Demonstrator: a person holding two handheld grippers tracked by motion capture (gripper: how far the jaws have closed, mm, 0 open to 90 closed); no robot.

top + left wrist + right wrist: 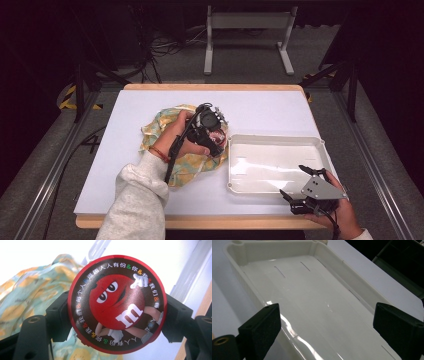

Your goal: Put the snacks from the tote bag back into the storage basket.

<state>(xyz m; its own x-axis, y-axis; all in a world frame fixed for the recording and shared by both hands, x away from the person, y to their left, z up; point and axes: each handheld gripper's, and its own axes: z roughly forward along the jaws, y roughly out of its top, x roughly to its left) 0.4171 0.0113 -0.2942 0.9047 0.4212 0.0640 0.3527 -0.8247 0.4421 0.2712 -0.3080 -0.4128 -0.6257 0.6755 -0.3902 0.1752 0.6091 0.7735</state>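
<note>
The tray [320, 142] at four o'clock lies bare inside; the crumpled cloth [187, 167] blocks nine o'clock; the surface [260, 107] toward twelve o'clock is open.

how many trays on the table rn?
1. The shallow white plastic tray sits at the table's right, beside the patterned yellow-green cloth, with the right gripper open at its near edge. More could hide under the cloth.

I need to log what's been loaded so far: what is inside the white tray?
The white tray holds nothing: its glossy floor shows bare in the right gripper view. Its near rim is partly covered by the right gripper.
</note>
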